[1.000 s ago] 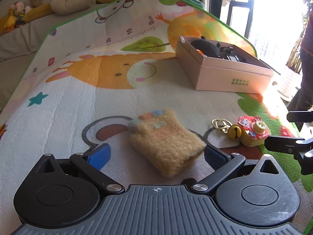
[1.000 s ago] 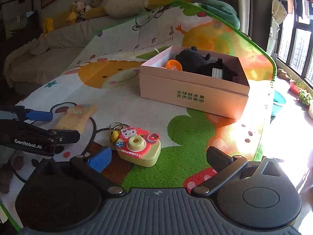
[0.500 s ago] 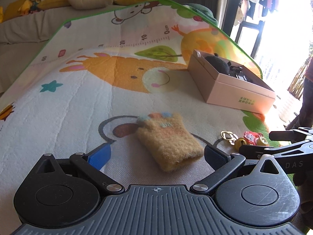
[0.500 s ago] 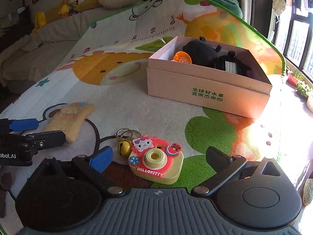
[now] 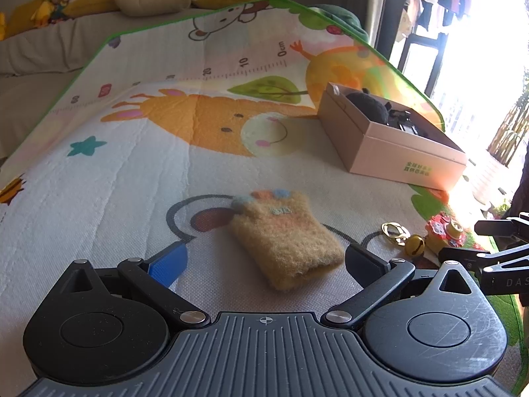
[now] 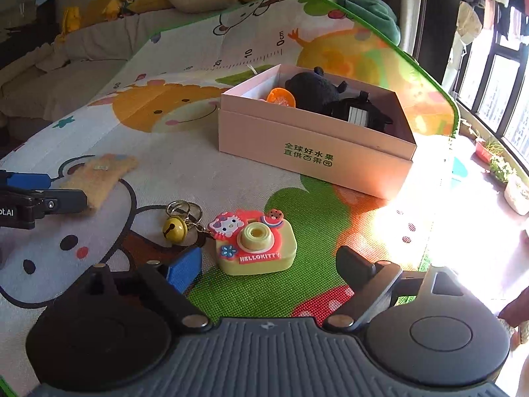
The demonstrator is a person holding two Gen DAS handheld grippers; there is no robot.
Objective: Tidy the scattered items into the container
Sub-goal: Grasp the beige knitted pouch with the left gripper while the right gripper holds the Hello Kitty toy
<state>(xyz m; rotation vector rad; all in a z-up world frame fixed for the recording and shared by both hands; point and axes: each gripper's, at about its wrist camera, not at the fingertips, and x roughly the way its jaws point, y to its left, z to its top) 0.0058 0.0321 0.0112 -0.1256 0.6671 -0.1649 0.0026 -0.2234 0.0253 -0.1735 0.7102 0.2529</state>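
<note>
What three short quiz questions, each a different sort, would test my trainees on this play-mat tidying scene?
1. True or false: the toy camera already lies inside the pink box.
2. Which item lies between the left gripper fingers? A) bell B) fuzzy yellow pouch C) toy camera
3. Fill in: a keyring and a yellow ___ hang off the toy camera.

Key: 1 false; 2 B; 3 bell.

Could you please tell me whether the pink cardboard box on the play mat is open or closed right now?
Open. The pink box has no lid on top, and a black plush toy and an orange item show inside it.
</note>
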